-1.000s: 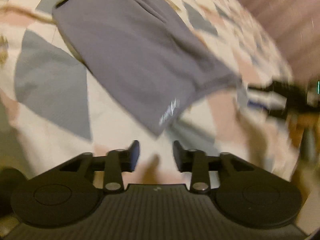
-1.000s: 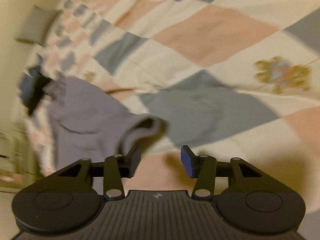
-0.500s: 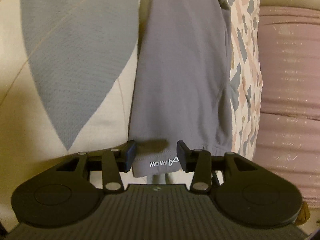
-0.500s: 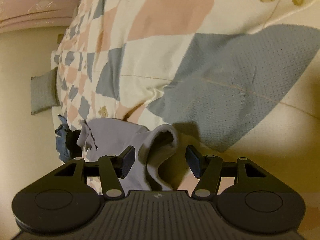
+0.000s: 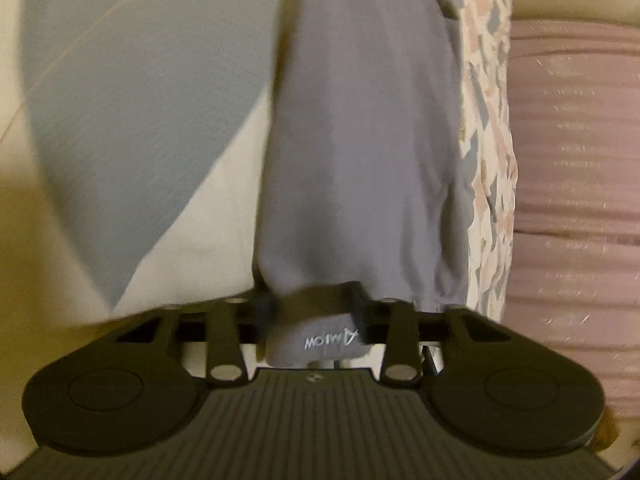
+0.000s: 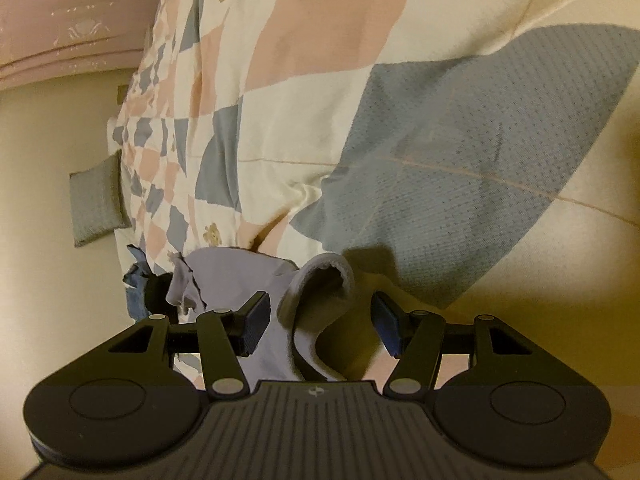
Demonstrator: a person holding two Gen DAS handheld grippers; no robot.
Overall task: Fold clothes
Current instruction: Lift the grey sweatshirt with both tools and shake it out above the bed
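My left gripper [image 5: 316, 322] is clamped on the hem of a grey garment [image 5: 360, 140], the bunched edge with its small white logo pinched between the two fingers. From there the cloth runs straight ahead of the tongs, lying flat across the patchwork quilt [image 5: 132, 128]. A mauve curtain [image 5: 572, 200] hangs off to the right of that gripper, past the quilt's edge.

My right gripper [image 6: 318, 326] stands with its fingers spread wide. A rolled opening of the same grey garment [image 6: 320, 300] lies in the gap between them, touching neither pad as far as can be seen. The rest of the cloth bunches ahead and to the left of the tongs, on the quilt [image 6: 440, 160]. A crumpled blue fabric [image 6: 138, 284] sits further left, blurred.
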